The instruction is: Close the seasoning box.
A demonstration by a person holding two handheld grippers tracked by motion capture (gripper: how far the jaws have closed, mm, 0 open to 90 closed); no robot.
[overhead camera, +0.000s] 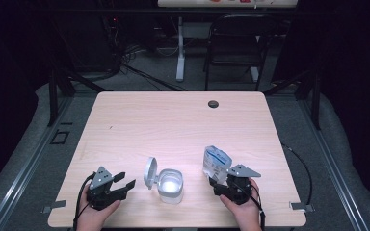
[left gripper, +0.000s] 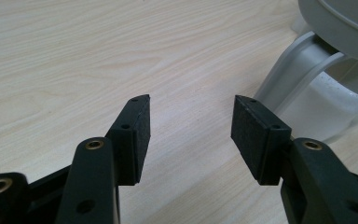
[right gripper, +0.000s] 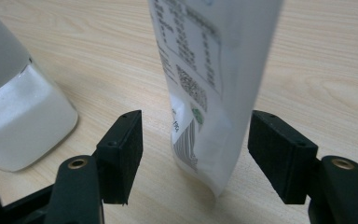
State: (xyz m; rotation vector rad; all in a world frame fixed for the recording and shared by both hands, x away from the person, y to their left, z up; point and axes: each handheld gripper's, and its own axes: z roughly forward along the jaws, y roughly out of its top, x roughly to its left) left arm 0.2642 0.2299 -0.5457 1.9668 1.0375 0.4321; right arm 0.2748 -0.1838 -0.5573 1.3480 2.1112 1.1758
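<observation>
Pale wood-grain laminate desk (overhead camera: 139,120), rectangular with rounded corners and a small dark round grommet hole (overhead camera: 213,104) near its far edge. Near the front edge, centre: translucent white squarish plastic container (overhead camera: 170,185) with rounded corners, glossy walls, and a grey round hinged lid (overhead camera: 150,172) standing open and tilted up on its left side; seen close in the left gripper view as a smooth grey disc (left gripper: 345,23) on curved grey hinge arms. To the right of the container, near but apart from it: white glossy flexible plastic pouch (overhead camera: 216,161) with blue print, standing upright on the desk; in the right gripper view a flat, thin-edged pouch (right gripper: 214,70) bearing small black text, a square code and a barcode. Left gripper (overhead camera: 123,184), matte black with a grey three-cornered top plate, held in a hand at the front left of the desk; fingers (left gripper: 133,135) with flat, finely textured black pads, spread wide, bare desk between them, touching nothing, lid just beyond the right-hand pad. Right gripper (overhead camera: 217,182), same build, held in a hand at the front right; fingers (right gripper: 123,149) spread on either side of the lower part of the pouch, a visible gap on each side, pads not pressing the pouch.
</observation>
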